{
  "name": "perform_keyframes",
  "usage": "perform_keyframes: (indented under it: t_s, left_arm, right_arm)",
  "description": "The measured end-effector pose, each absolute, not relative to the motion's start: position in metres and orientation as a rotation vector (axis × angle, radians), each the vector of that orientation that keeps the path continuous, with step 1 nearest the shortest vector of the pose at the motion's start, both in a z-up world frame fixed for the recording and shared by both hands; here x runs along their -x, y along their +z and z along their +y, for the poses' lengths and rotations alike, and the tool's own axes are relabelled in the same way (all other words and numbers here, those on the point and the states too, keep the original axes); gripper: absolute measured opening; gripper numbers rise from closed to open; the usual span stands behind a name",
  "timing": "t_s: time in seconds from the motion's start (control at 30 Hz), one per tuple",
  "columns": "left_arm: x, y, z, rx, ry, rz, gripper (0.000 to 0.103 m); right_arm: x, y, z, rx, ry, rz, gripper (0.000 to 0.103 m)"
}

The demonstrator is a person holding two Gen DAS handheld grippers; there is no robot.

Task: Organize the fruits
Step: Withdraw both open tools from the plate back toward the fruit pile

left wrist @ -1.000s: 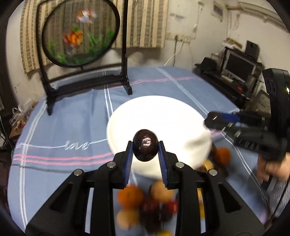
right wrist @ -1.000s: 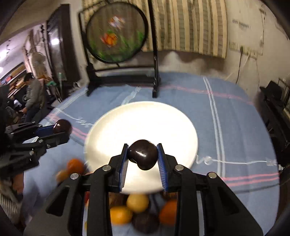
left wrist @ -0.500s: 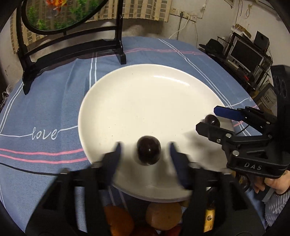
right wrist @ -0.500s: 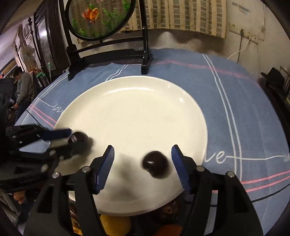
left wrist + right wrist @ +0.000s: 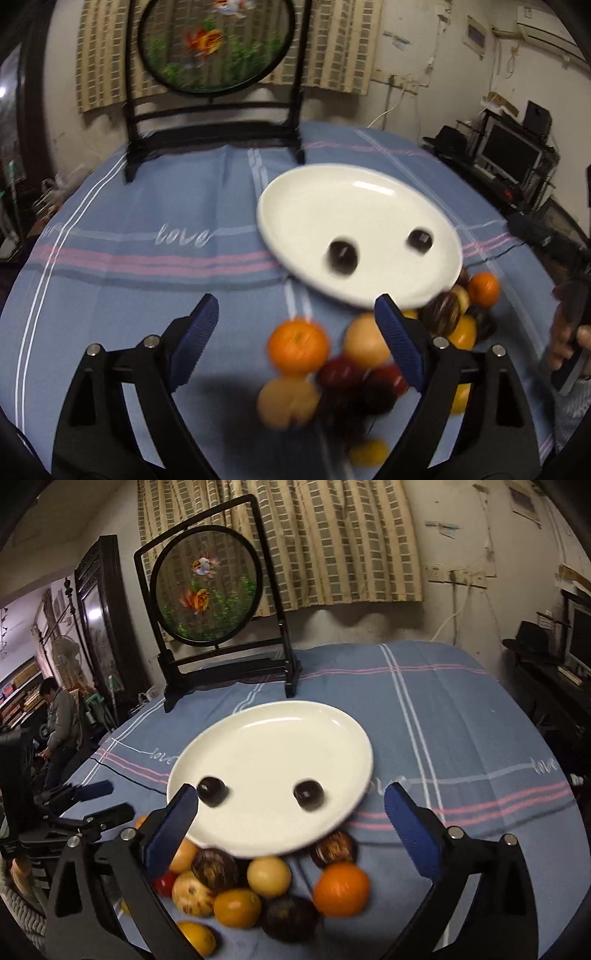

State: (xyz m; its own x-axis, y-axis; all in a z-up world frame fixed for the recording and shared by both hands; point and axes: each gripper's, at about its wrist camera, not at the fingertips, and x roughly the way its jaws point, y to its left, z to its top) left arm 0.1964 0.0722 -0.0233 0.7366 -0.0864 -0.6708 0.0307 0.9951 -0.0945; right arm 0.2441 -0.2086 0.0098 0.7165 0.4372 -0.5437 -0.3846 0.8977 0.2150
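Both your grippers, left gripper (image 5: 295, 314) and right gripper (image 5: 291, 805), are opening, empty; two dark round plums (image 5: 309, 794) lie on the white oval plate (image 5: 280, 738). Next, reach the near loose fruit pile (image 5: 258, 890).

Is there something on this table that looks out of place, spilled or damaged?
Nothing looks spilled or broken. Two dark round fruits lie on the white plate. The remaining oranges and brown fruits sit heaped on the blue striped tablecloth, partly under the plate's near rim.

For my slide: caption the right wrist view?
Open right tongs opening over white plate holding two dark fruits, mixed fruit pile below.
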Motion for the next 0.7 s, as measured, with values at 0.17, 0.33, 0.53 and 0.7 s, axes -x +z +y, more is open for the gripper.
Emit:
perform_keyframes:
  t_s: [0.17,0.33,0.53,0.7]
  left_arm:
    - [-0.144,-0.037,0.075,0.099,-0.108,0.719,0.088]
    - [-0.134,-0.035,0.049,-0.016,-0.152,0.69,0.088]
    - [-0.133,-0.037,0.046,-0.012,-0.216,0.701,0.086]
    - [-0.145,-0.043,0.08,0.108,-0.137,0.743,0.086]
  right_arm:
    - [-0.212,-0.001,-0.237,-0.182,0.446,0.613,0.102]
    - [-0.208,-0.007,-0.241,-0.209,0.438,0.634,0.102]
    - [-0.211,-0.009,-0.242,-0.205,0.415,0.649,0.102]
    - [-0.212,-0.015,-0.242,-0.201,0.4,0.682,0.102]
